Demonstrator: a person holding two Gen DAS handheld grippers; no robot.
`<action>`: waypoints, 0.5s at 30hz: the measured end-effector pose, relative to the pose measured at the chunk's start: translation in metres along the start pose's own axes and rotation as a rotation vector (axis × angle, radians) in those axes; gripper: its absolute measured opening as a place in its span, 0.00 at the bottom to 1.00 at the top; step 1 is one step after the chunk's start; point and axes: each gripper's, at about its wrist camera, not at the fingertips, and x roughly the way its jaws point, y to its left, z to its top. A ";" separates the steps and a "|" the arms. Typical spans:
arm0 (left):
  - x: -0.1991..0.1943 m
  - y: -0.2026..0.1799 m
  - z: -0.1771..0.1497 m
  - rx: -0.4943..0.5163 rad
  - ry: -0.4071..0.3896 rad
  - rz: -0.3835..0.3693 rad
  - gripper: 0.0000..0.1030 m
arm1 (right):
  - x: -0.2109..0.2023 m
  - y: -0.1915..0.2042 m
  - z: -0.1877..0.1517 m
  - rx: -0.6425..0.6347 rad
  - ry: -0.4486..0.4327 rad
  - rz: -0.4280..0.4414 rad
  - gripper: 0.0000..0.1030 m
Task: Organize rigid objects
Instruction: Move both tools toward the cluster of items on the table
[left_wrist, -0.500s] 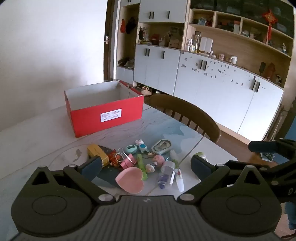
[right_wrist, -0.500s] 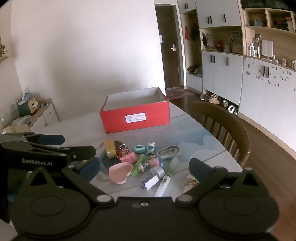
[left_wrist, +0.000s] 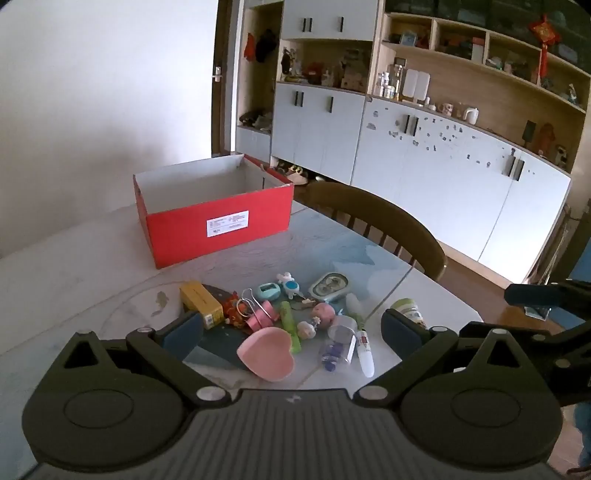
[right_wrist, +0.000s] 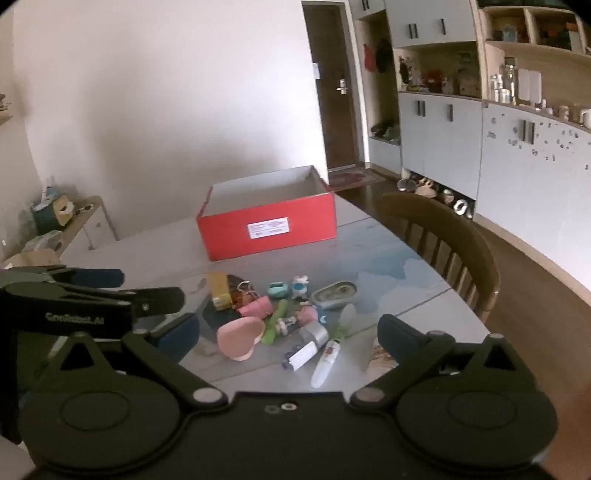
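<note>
A pile of small items lies on the table: a pink heart-shaped dish (left_wrist: 266, 353) (right_wrist: 239, 336), a yellow box (left_wrist: 200, 303) (right_wrist: 218, 290), a pink binder clip (left_wrist: 261, 316), a green stick (left_wrist: 289, 325), a clear bottle (left_wrist: 340, 343) (right_wrist: 306, 347), a white tube (left_wrist: 364, 353) (right_wrist: 328, 354) and a teal oval case (left_wrist: 329, 287) (right_wrist: 335, 294). An open red box (left_wrist: 218, 221) (right_wrist: 269, 229) stands behind them. My left gripper (left_wrist: 291, 330) is open and empty, just before the pile. My right gripper (right_wrist: 288, 334) is open and empty, to its right.
A wooden chair (left_wrist: 384, 229) (right_wrist: 443, 240) stands at the table's right edge. White cabinets and shelves (left_wrist: 443, 155) line the far wall. A side cabinet with clutter (right_wrist: 55, 221) stands at the left. A small jar (left_wrist: 406, 311) lies near the table edge.
Both views have shifted very slightly; the grippers stay open and the items have not moved.
</note>
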 end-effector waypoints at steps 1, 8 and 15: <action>0.001 0.000 0.000 0.004 0.000 0.001 1.00 | 0.000 0.000 0.000 0.003 0.004 0.004 1.00; -0.002 0.000 0.001 -0.002 -0.012 0.024 1.00 | 0.003 -0.002 0.000 0.026 0.014 -0.003 1.00; -0.003 -0.001 0.001 -0.003 -0.014 0.033 1.00 | 0.003 -0.005 -0.001 0.044 0.020 -0.022 1.00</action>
